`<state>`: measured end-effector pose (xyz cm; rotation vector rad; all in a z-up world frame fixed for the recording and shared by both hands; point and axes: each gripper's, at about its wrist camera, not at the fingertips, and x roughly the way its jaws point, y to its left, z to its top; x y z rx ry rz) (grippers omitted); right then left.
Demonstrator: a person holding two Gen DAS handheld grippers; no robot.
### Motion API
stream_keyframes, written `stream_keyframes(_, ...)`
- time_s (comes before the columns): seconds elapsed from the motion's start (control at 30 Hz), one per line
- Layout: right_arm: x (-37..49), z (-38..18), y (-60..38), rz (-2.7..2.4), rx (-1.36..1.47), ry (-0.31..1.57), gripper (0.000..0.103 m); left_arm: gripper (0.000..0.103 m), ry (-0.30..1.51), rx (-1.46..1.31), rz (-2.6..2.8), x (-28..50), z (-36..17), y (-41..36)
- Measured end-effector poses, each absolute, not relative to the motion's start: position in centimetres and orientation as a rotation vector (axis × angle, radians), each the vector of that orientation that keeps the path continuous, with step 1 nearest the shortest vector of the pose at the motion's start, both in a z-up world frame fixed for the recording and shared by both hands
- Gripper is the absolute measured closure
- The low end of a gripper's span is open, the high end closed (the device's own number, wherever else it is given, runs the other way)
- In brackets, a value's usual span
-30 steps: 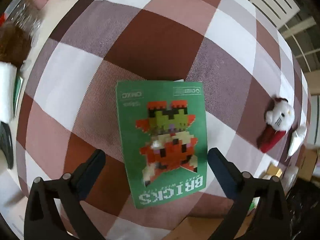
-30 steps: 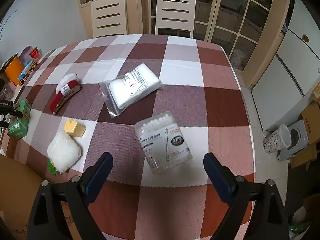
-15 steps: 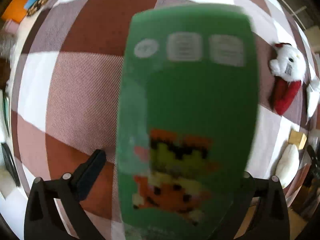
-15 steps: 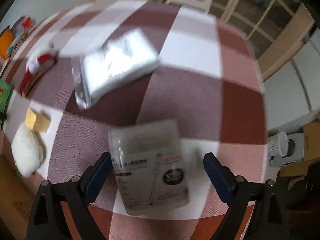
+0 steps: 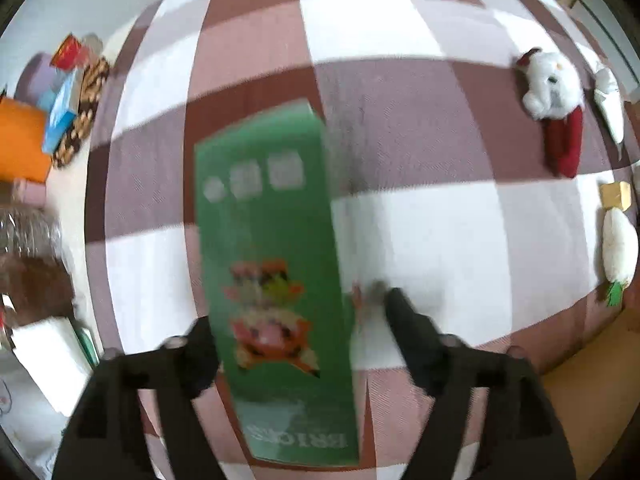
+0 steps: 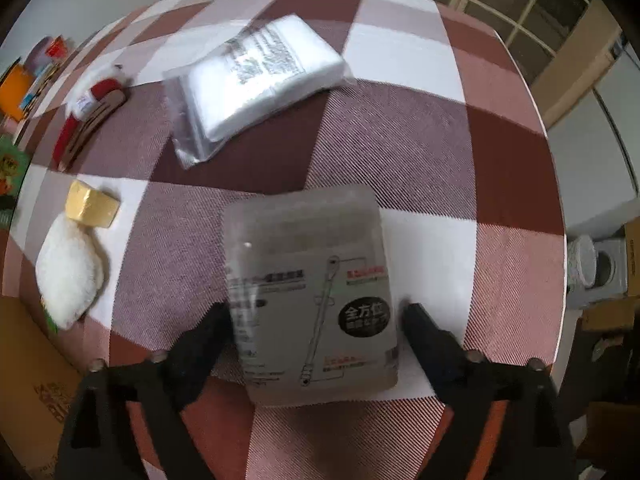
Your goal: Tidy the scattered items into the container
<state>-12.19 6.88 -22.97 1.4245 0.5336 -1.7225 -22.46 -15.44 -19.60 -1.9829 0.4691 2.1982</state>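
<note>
Left claw: jaws just closing around the green bricks box, one pad touching, the other apart; grip unfinished.
Right claw: spread wide, straddling the cotton swab box for pickup.
Cardboard container: beside the tabletop, left of the swab box.

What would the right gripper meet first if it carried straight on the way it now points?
Most likely the cotton swab box: it lies between the right gripper's open fingers, on the checked tablecloth. How near the box's top is cannot be judged from this view.
</note>
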Motion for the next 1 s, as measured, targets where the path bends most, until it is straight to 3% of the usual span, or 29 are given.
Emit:
stream_keyframes(0.1, -12.2, -22.9, 7.1, -1.73, 1.414, 0.531, 0.006, 0.027, 0.443, -1.975, 2.197, -23.2, -19.2, -14.9)
stream_keyframes(0.17, -11.9, -22.7, 7.3, -1.729, 1.38, 0.534, 0.016, 0.055, 0.455, -2.012, 2.176, -22.6, -19.7, -15.4)
stream_keyframes(0.2, -11.8, -22.5, 7.3, -1.727, 1.365, 0.535, 0.023, 0.057, 0.453, -2.024, 2.174, -22.5, -19.8, -15.6)
stream_keyframes(0.23, -11.5, -22.0, 7.4, -1.727, 1.342, 0.543, 0.039, 0.058, 0.433, -2.022, 2.183, -22.6, -19.7, -15.7)
stream_keyframes(0.53, -10.6, -21.8, 10.4, -1.749, 1.426, 0.547, 0.039, 0.058, 0.288, -2.041, 2.33, -20.9, -16.8, -18.6)
stream_keyframes(0.67, -10.2, -21.3, 13.1, -1.769, 1.474, 0.516, 0.039, 0.058, 0.279, -2.054, 2.401, -17.0, -15.8, -21.4)
stream_keyframes(0.8, -9.5, -19.4, 17.1, -1.816, 1.493, 0.45, 0.039, 0.058, 0.253, -2.064, 2.463, -8.3, -15.6, -25.9)
stream_keyframes(1.0, -6.3, -13.8, 20.4, -1.927, 1.448, 0.333, 0.039, 0.058, 0.198, -2.048, 2.543, -1.5, -13.8, -28.9)
